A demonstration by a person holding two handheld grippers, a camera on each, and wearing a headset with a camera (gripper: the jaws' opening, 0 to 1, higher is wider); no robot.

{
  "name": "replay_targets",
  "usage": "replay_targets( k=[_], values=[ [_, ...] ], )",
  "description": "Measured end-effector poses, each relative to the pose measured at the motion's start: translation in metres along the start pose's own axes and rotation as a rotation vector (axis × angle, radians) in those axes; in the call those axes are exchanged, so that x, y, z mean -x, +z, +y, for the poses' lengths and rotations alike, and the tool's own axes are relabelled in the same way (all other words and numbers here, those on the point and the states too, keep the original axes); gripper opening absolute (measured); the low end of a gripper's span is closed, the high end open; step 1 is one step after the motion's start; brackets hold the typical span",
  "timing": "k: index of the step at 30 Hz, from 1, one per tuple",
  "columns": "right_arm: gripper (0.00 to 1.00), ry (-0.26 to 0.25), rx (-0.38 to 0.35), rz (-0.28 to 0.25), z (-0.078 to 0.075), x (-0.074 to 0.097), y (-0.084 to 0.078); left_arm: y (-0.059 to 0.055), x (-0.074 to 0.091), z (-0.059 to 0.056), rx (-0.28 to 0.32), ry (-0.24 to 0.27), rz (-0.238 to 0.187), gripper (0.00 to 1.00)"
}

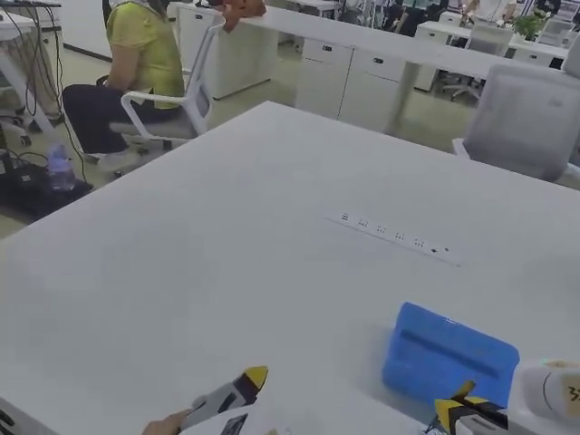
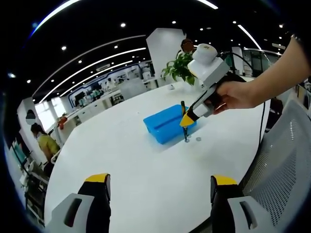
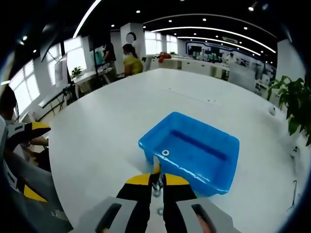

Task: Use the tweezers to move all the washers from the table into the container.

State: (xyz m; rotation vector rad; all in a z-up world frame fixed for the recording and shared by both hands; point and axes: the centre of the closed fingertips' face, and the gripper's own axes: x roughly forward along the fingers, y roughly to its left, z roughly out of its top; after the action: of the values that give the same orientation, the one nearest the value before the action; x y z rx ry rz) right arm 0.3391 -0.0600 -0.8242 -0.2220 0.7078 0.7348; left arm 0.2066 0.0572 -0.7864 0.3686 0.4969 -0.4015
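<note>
Washer (image 2: 198, 139) lay on the counter (image 2: 121, 160), just beside the tweezers (image 2: 185, 133) your right claw (image 3: 156, 178) clamped, tips down. Container (image 3: 204, 180) just ahead. Your left claw (image 2: 160, 179) stood open, farther off.

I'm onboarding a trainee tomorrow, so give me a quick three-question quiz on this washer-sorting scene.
1. True or false: the left tongs are shut.
2. What do the right tongs grip? A tweezers; B a spoon; C a brush.
3. Fill in: in the left gripper view, the washer lies on the ___, beside the blue container.

Key: 1 false, the jaws stand wide apart; 2 A; 3 table.
</note>
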Motion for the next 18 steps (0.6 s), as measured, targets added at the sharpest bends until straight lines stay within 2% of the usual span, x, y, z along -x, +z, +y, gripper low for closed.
replay_targets(
  k=[10,18],
  values=[
    [0.04,-0.004,0.024,0.010,-0.0009,-0.0024,-0.0018,-0.0011,-0.0003,-0.0003,-0.002,-0.002,0.006,0.86],
    [0.04,-0.006,0.015,-0.013,0.0003,-0.0016,-0.0025,-0.0020,-0.0008,0.0002,-0.001,0.000,0.010,0.86]
  ],
)
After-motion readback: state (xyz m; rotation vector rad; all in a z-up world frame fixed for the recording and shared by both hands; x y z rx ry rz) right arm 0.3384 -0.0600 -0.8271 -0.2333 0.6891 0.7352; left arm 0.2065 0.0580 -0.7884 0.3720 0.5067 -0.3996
